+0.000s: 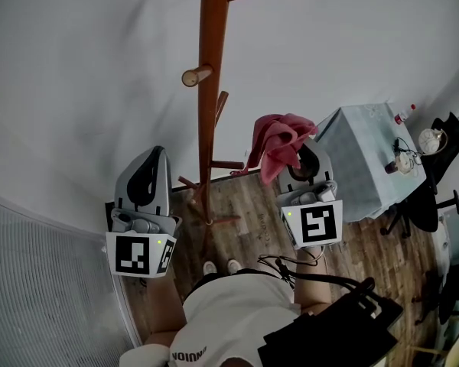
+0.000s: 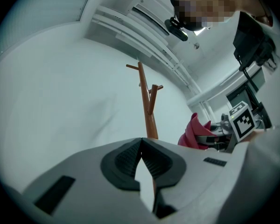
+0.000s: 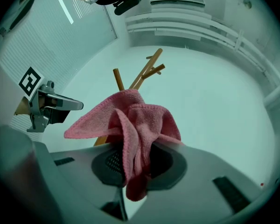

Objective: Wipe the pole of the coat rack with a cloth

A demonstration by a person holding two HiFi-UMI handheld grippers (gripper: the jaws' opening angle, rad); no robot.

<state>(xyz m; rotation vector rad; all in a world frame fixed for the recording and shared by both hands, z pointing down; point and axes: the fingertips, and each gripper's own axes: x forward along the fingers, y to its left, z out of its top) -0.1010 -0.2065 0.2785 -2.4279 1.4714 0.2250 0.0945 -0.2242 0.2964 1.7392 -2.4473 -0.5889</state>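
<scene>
Nearest, at the bottom edge of the head view, the person's pale shirt (image 1: 218, 312) carries upside-down lettering, cut off by the frame and not surely readable, and a black bag (image 1: 329, 331) hangs to its right. Beyond these, each marker cube shows only black-and-white squares, no words. The left gripper (image 1: 156, 153) is held left of the coat rack; in its own view its jaws meet at the tips with nothing between them, and a sliver of the pole (image 2: 147, 106) shows past them. The right gripper (image 1: 307, 156) is clamped on the pink cloth (image 1: 279, 144), which bunches up out of the pads and droops over them, hiding the jaw tips (image 3: 135, 148) in the right gripper view. The cloth sits just right of the pole (image 1: 208, 90), apart from it, about level with the lower pegs. The rack's foot stands on the wood floor (image 1: 252, 205), partly behind the left gripper. Farther right stands a covered table (image 1: 359, 159) with small items too tiny to identify, and a dark chair (image 1: 424, 197).
</scene>
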